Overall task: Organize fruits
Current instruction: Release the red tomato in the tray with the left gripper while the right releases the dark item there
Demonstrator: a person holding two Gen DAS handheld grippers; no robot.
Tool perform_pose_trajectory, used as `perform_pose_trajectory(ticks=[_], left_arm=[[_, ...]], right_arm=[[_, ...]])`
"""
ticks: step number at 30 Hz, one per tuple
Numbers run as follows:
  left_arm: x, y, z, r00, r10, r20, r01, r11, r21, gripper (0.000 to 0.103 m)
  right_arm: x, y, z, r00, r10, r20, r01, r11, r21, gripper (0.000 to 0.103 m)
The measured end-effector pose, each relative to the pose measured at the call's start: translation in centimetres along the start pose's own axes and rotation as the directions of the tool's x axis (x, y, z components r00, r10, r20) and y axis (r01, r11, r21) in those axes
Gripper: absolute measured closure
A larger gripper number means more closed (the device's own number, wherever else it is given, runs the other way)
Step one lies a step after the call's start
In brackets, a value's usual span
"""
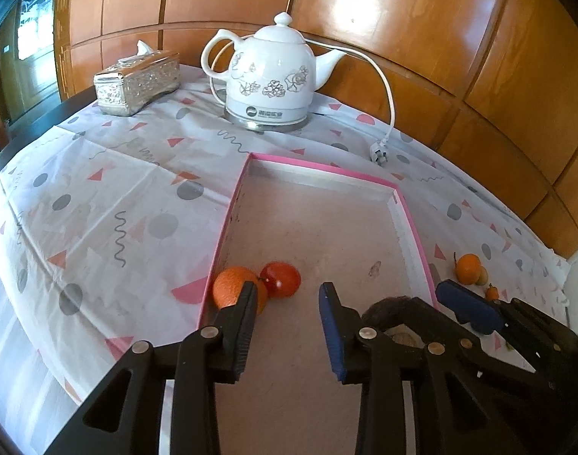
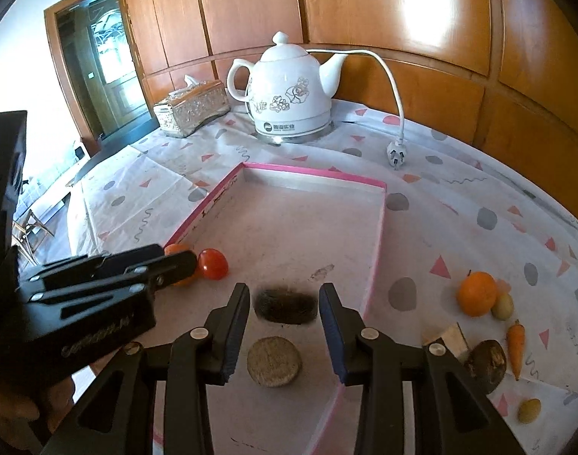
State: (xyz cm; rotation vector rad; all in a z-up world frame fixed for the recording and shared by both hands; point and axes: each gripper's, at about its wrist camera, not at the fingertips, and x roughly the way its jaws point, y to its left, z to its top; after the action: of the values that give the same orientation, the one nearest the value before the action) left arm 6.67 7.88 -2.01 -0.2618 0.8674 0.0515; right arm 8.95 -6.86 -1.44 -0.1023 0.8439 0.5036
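Note:
Over the pink-rimmed tray (image 1: 319, 168) my left gripper (image 1: 289, 322) stands open with nothing between its fingers. An orange (image 1: 232, 288) lies in the tray's near left corner, right by the left fingertip, with a red fruit (image 1: 281, 278) touching it. My right gripper (image 2: 285, 305) is shut on a brown hairy kiwi (image 2: 285, 303) at its fingertips, low over the tray (image 2: 379, 223). On the tray floor under that gripper lies a round tan disc (image 2: 273, 360). The left gripper (image 2: 179, 261) shows at the left of the right wrist view, tips by the orange (image 2: 177, 249).
To the right of the tray, on the patterned cloth, lie another orange (image 2: 476, 294), a small yellowish fruit (image 2: 503, 306), a carrot (image 2: 515, 345), a brown round item (image 2: 486, 366) and a wooden block (image 2: 450, 339). A white kettle (image 1: 273, 76), its plug (image 1: 378, 151) and a silver tissue box (image 1: 137, 83) stand behind.

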Motion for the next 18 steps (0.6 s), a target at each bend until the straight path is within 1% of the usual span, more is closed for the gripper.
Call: perform_pose_trajectory(ticks=[6, 10, 18], left_arm=[[-0.3, -0.2, -0.4, 1.0, 0.007, 0.003, -0.007, 1.0, 0.009, 0.069], [-0.5, -0.7, -0.7, 1.0, 0.0, 0.001, 0.0, 1.0, 0.02, 0.069], [-0.7, -2.1, -1.5, 1.0, -0.011, -0.008, 0.011, 0.998, 0.059, 0.069]], right_arm=[[-0.8, -0.3, -0.6, 1.0, -0.004, 0.008, 0.004, 1.0, 0.024, 0.064], [-1.5, -0.8, -1.2, 1.0, -0.011, 0.015, 0.01, 0.999, 0.053, 0.064], [-3.2, -2.1, -2.8, 0.999, -0.044, 0.03, 0.041, 0.993, 0.108, 0.064]])
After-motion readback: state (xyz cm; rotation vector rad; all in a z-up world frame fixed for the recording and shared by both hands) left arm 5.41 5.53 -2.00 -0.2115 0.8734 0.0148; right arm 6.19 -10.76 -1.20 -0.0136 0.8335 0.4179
